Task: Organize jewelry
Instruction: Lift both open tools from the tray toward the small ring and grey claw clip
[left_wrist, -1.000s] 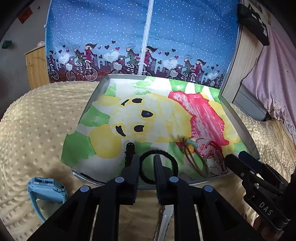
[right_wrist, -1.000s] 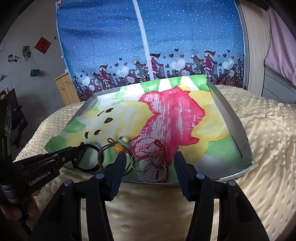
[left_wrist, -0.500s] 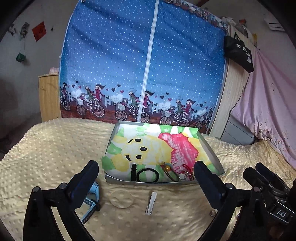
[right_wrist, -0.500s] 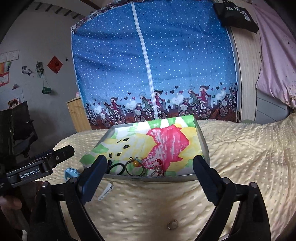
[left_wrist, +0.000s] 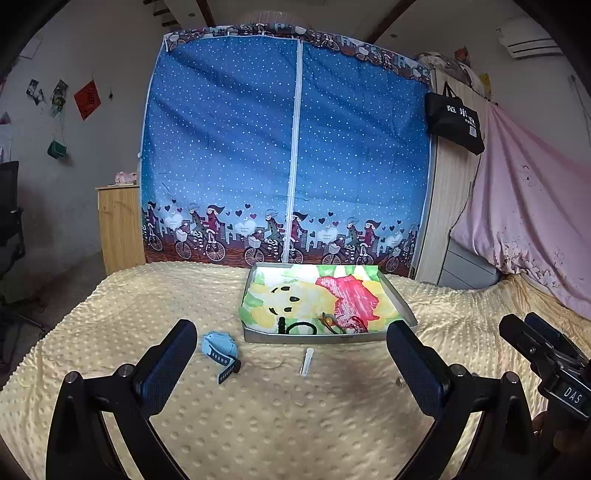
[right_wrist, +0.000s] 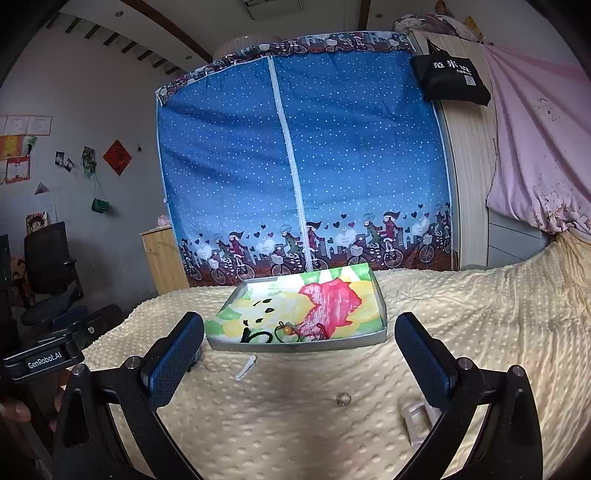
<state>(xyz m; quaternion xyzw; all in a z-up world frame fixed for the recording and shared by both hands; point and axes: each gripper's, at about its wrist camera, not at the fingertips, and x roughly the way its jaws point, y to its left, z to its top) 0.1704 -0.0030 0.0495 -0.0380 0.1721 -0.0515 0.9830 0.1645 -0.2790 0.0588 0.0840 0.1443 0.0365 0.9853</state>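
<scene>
A shallow metal tray (left_wrist: 400, 304) (right_wrist: 380, 301) lined with a cartoon bear picture lies on the cream blanket. At its near edge lie a black hair tie (left_wrist: 302, 328) (right_wrist: 260, 336), a beaded cord (left_wrist: 327, 320) (right_wrist: 286, 328) and red and metal bangles (left_wrist: 356, 322) (right_wrist: 314, 329). On the blanket lie a blue watch (left_wrist: 218, 347), a white hair clip (left_wrist: 306, 361) (right_wrist: 245, 368), a small ring (right_wrist: 343, 398) and a pale clip (right_wrist: 415, 415). My left gripper (left_wrist: 291, 356) and right gripper (right_wrist: 299, 349) are both wide open, empty, well back from the tray.
A blue dotted curtain (left_wrist: 288, 147) hangs behind the bed. A wooden cabinet (left_wrist: 120, 225) stands at left, a pink sheet (left_wrist: 528, 221) at right. The right gripper body (left_wrist: 546, 354) shows at the left view's right edge.
Both grippers pulled back and up from the tray. The left opened from nearly shut beside the black hair tie to wide open. The right opened wider too.
</scene>
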